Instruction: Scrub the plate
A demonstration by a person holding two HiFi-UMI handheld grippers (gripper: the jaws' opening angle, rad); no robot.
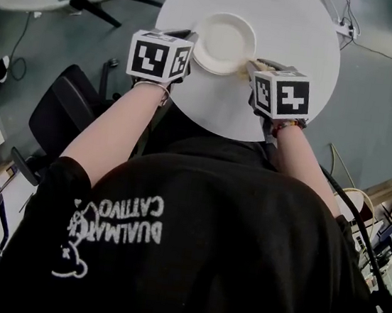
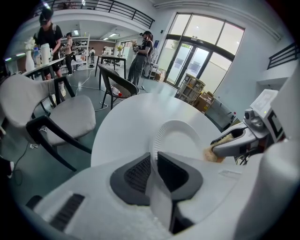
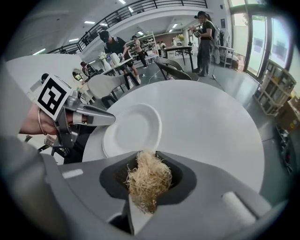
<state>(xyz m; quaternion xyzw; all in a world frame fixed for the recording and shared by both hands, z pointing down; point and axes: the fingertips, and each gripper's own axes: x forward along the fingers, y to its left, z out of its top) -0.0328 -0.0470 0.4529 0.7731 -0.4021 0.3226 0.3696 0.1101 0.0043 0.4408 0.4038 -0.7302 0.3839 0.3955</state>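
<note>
Round white table (image 1: pixel 293 72), plate (image 1: pixel 225 43) near its front edge, set between both grippers.
Left gripper (image 1: pixel 189 44) pinches the plate's left rim; right gripper (image 1: pixel 254 67), clamped on a straw-coloured scrubber (image 3: pixel 146 180), sits nearer the bare face — plate lying just to its left.

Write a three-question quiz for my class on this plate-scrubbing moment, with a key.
1. Multiple choice: what is between the jaws of the right gripper?
A) a straw-coloured scrubber
B) a spoon
C) nothing
2. True or false: the left gripper grips the plate by its rim.
3. Fill in: the surface under the plate is a round white ____.

Key: 1 A; 2 true; 3 table.
</note>
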